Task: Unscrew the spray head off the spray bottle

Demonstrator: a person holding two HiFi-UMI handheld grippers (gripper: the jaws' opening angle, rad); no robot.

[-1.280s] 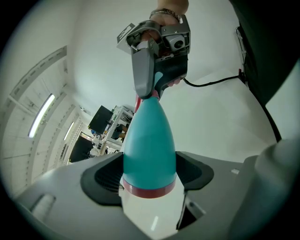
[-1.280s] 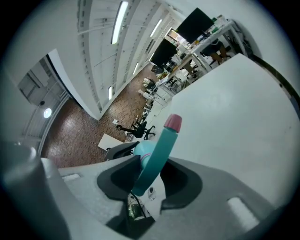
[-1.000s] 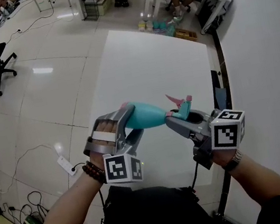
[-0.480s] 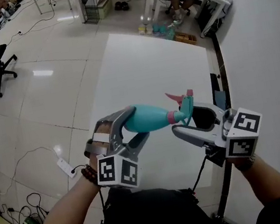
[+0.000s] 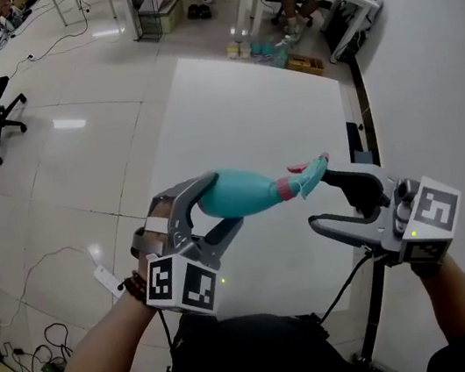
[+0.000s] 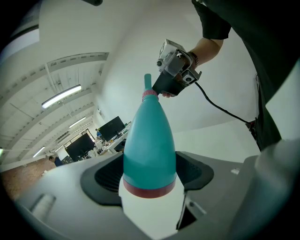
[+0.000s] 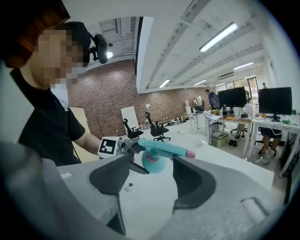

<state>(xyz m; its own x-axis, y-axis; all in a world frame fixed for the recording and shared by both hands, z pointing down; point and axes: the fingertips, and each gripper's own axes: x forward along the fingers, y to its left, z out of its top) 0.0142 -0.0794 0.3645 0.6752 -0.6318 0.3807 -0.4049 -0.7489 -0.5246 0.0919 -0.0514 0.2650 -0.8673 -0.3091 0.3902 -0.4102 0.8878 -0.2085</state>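
The left gripper (image 5: 220, 202) has its jaws closed on the body of the spray bottle (image 5: 247, 194), and the left forearm (image 5: 102, 355) extends forward behind it. The right gripper (image 5: 331, 201), carried ahead of the right forearm (image 5: 453, 302), points inward toward the left gripper. Its jaws have just been opening and stand wide apart, with nothing between the pads.

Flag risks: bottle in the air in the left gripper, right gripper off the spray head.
1. The right gripper has just been opening its jaws, with nothing between them; it could miss or clip the spray head on a regrasp.
2. The left gripper alone holds the spray bottle above the table; a twist might spin or slip it.
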